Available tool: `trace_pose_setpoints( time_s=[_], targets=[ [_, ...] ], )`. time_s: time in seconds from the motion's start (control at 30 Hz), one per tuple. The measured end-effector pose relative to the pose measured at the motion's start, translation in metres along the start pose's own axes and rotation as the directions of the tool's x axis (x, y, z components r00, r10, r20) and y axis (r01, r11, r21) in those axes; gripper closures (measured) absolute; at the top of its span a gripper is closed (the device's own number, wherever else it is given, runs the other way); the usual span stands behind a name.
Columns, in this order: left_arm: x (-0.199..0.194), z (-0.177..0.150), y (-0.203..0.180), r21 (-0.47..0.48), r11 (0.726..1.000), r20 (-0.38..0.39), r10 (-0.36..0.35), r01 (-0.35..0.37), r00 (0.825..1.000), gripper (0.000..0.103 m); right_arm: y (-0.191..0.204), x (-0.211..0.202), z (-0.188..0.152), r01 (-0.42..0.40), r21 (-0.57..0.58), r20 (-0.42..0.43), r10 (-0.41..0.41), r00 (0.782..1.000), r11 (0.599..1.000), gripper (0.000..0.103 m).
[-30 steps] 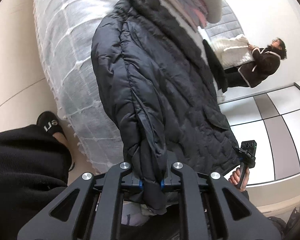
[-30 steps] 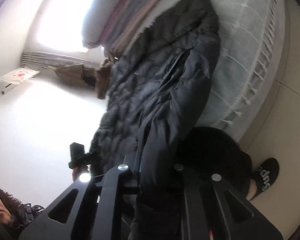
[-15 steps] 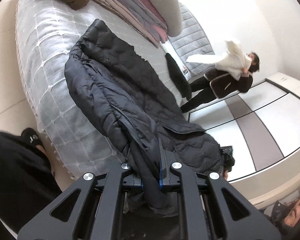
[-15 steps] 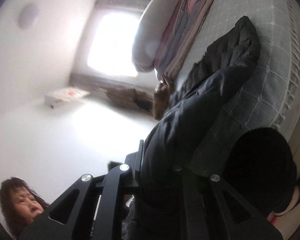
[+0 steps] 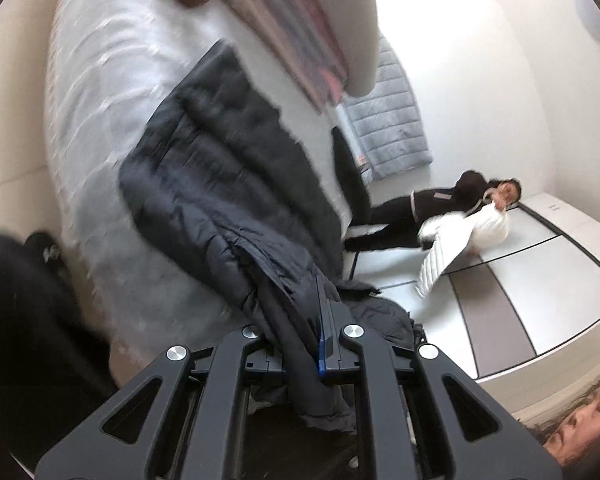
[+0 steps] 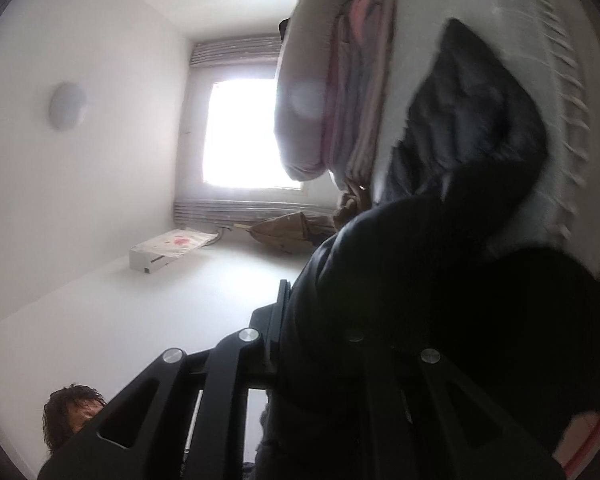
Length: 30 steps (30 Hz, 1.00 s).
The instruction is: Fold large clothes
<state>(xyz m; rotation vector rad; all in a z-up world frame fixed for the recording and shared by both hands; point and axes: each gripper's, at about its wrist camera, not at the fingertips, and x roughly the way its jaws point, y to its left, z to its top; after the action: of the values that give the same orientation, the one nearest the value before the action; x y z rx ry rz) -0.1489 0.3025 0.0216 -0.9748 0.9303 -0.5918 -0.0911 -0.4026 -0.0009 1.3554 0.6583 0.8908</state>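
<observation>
A long black quilted coat (image 5: 228,184) lies along the grey bed (image 5: 100,92), its near end lifted off the mattress. My left gripper (image 5: 304,336) is shut on a fold of the coat's hem, and fabric hangs down through the fingers. In the right wrist view the coat (image 6: 472,120) stretches up the bed (image 6: 576,80). My right gripper (image 6: 316,320) is shut on another bunch of the coat, which covers the right finger. Both views are blurred by motion.
Folded blankets and a pillow (image 5: 308,32) are stacked at the head of the bed, also seen in the right wrist view (image 6: 332,92). A person holding a white garment (image 5: 460,236) stands beyond the bed. My dark-clad legs (image 5: 24,312) stand beside the bed's edge.
Both grippers have lifted and swung with the coat's end. The right view has tipped up toward the ceiling and window. The person beyond the bed has lowered the white garment.
</observation>
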Motion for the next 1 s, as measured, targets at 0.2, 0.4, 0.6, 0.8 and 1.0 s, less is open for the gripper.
trace_pose_setpoints(
  time_s=[0.2,0.4,0.6,0.8,1.0],
  targets=[
    [0.028,0.077,-0.02,-0.006,0.999,0.038,-0.037,0.037,0.999,0.095,-0.001,0.045,0.068,-0.013,0.018,0.012,0.013,1.0,1.0,0.091],
    [0.087,0.157,-0.002,-0.082,0.996,0.039,-0.03,0.033,0.999,0.094,-0.029,0.08,0.135,0.038,0.075,0.025,-0.04,0.999,0.996,0.089],
    [0.169,0.225,0.04,-0.197,0.979,-0.024,0.04,-0.044,0.999,0.091,-0.103,0.101,0.197,0.169,0.255,0.057,-0.189,0.98,0.952,0.04],
    [0.237,0.259,0.083,-0.274,0.95,-0.096,0.128,-0.15,0.987,0.088,-0.149,0.102,0.218,0.218,0.363,0.044,-0.25,0.967,0.906,0.033],
    [0.26,0.274,0.081,-0.268,0.946,-0.118,0.154,-0.181,0.981,0.085,-0.136,0.102,0.215,0.287,0.312,-0.009,-0.299,0.954,0.906,0.023]
  ],
)
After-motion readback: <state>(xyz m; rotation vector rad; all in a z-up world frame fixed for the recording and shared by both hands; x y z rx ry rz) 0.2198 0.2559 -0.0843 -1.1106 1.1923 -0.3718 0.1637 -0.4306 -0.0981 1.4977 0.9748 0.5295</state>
